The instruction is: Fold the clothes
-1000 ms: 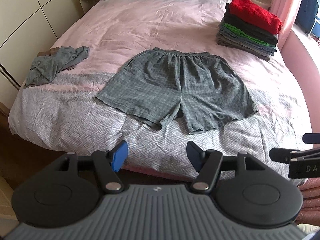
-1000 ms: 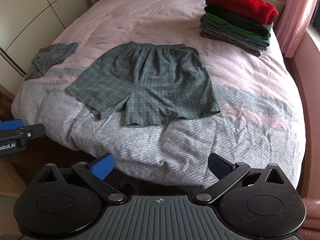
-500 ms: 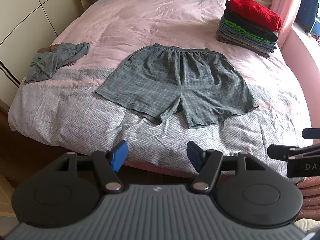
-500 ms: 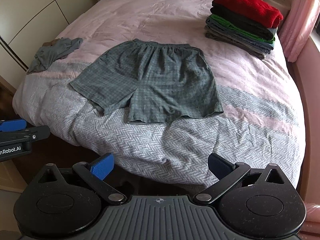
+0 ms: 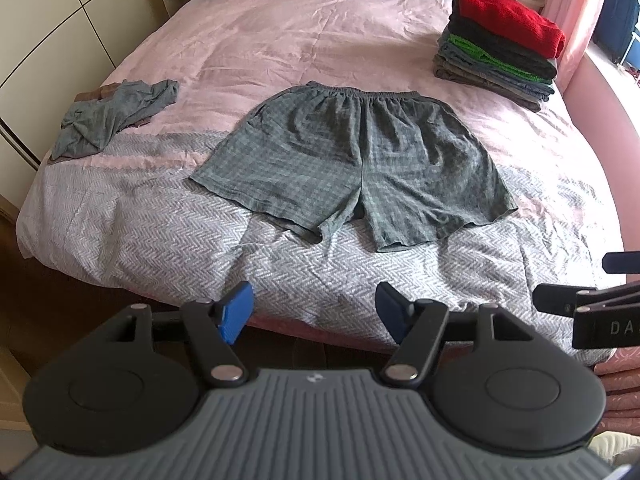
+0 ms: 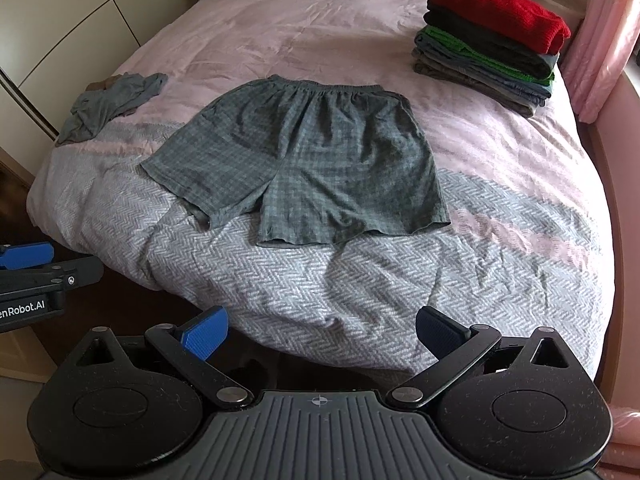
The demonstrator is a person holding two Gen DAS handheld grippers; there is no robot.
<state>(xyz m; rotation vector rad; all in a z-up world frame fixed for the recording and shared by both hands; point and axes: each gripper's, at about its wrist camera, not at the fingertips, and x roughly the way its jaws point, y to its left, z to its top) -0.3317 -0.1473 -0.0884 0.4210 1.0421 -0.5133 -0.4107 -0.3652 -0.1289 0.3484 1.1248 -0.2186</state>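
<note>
The checked grey-green shorts [image 5: 356,168] lay flat at the middle of the bed [image 5: 280,272], legs toward the near edge, spread as if ready for folding. Both the left hand-held gripper [image 5: 316,312] and the right hand-held gripper [image 6: 320,334] hung open and empty off the near edge. A folded stack [image 6: 492,36] sat far right; a crumpled soft grey garment [image 5: 112,120] lay left.

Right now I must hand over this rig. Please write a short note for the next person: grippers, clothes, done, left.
Left gripper: open, empty, short of the bed's near edge.
Right gripper: open, empty, same.
Plaid shorts: spread flat mid-bed, waistband far, not folded.
Folded stack, red on top: far right of the bed, done.
Crumpled grey garment: left edge, waiting.
Left: fold shorts, then the grey one.
</note>
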